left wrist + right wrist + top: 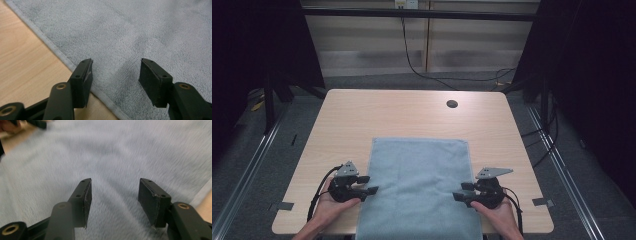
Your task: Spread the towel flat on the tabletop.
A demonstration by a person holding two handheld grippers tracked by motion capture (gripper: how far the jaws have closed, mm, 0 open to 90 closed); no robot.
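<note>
— While both hands sit at the near edge, how do the jaws stand?

— Wide apart on each. The left hand-held gripper (368,185) has its jaws spread over the towel's (419,185) left hem, nothing pinched between the pads; in the left gripper view one jaw hangs right at the stitched border, the other over the cloth. The right hand-held gripper (461,192) is just as open above the towel's right side, its pads bare too.

— Does either touch the cloth?

— I cannot tell; the tips are very close to it, but nothing is gripped.

— And what lies under it?

— A pale wood-grain surface (362,115) with rounded corners and a dark cable hole (452,104) near its far edge. Beyond that, grey floor, a black cable (412,60) trailing down a light panelled wall, dark curtains on both sides.

— How does the towel look?

— Grey-blue terry, spread flat in one layer, its near end hanging over the surface's front edge, its far edge about midway across. Faint creases, a neat hem.
</note>
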